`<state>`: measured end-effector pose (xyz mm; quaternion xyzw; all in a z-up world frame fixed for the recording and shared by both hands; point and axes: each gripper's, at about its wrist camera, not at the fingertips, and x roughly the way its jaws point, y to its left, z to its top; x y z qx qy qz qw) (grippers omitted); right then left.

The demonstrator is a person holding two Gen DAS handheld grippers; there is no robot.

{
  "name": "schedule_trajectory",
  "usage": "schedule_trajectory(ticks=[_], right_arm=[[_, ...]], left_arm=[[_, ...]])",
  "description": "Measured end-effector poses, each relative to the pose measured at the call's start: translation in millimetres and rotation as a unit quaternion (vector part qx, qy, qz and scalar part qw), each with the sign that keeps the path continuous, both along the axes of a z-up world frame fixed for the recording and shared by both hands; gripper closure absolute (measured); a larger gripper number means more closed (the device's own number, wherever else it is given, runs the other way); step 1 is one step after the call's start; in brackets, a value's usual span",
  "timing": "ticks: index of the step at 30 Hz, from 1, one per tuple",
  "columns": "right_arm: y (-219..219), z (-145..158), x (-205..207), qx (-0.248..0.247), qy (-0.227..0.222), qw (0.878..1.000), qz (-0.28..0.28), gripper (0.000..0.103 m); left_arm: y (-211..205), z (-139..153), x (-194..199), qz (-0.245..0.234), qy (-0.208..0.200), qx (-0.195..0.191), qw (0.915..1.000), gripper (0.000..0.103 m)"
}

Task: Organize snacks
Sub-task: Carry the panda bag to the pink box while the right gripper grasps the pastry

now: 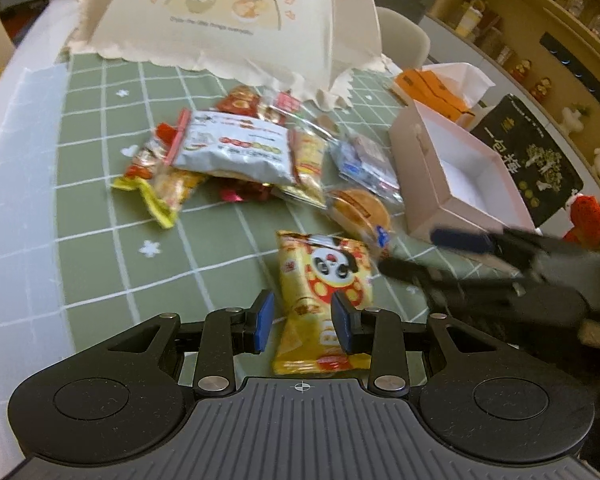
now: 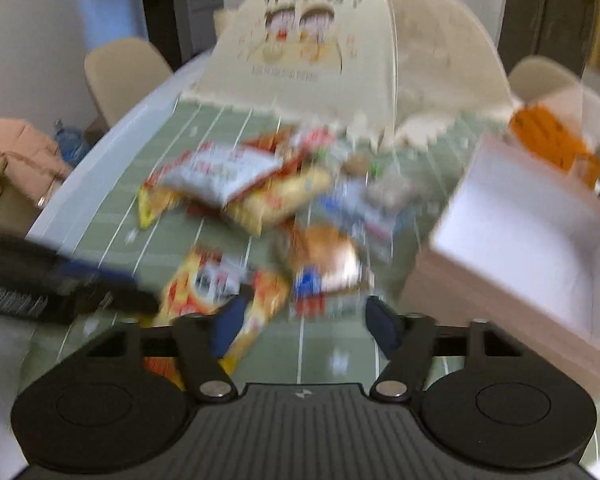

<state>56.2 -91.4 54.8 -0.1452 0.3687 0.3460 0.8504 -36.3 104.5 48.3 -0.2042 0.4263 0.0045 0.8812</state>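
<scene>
Left wrist view, nearest item: left gripper [image 1: 304,326], blue pads set apart with the yellow panda snack packet [image 1: 324,292] lying between them on the green checked tablecloth [image 1: 92,200]; whether the pads press the film cannot be told, a gap showing at the left pad. Packet: light, soft foil, crinkly and likely slippery, contents probably brittle; best taken across the flat middle or by a crimped end seam, with gentle pressure. Beside it, right gripper [image 1: 412,254], blurred, jaws parted with nothing between them, reaching in toward the wrapped round cake [image 1: 358,208]; right wrist view confirms open jaws [image 2: 304,326] over bare cloth, with the cake just beyond. Cake: soft, crushable, in slick clear wrap; hold lightly at the sides or pinch the wrap's edge. Next, the heap: silver-white bag [image 1: 236,148], largest, puffy and light, resting on red and yellow sachets; small blue-and-white packets [image 1: 364,164] to its right. Right of the heap, pink open box [image 1: 424,168], stiff card, white inside, no snacks visible in it, judged the likely receptacle. Farther back: orange carton [image 1: 432,88], black printed box [image 1: 532,156], cream mesh food cover [image 1: 236,16].
</scene>
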Motion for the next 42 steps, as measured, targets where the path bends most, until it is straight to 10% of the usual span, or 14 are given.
schedule_trajectory(ticks=[10, 18, 24, 31, 39, 42], right_arm=[[60.9, -37.3, 43.8, -0.064, -0.031, 0.997, -0.012, 0.032], [10.8, -29.0, 19.0, -0.009, 0.071, 0.997, -0.012, 0.049], [-43.6, -34.0, -21.1, -0.042, 0.03, 0.998, -0.04, 0.048], [-85.4, -38.3, -32.0, -0.04, 0.038, 0.995, -0.086, 0.038], [-101.9, -44.0, -30.1, -0.024, 0.043, 0.993, -0.11, 0.032], [-105.9, -45.7, -32.4, -0.021, 0.039, 0.993, -0.109, 0.029]], left_arm=[[22.7, -0.2, -29.8, 0.03, -0.001, -0.027, 0.9992, 0.067], [9.4, -11.0, -18.3, 0.006, 0.008, -0.042, 0.9991, 0.067], [-11.4, -19.7, -9.3, -0.029, 0.027, -0.026, 0.9989, 0.064], [-57.4, 7.3, -12.6, -0.07, -0.002, 0.172, 0.9826, 0.064], [-112.5, -4.6, -7.2, -0.159, 0.023, 0.242, 0.9568, 0.062], [-127.4, -14.4, -9.2, -0.179, 0.021, 0.26, 0.9486, 0.039]])
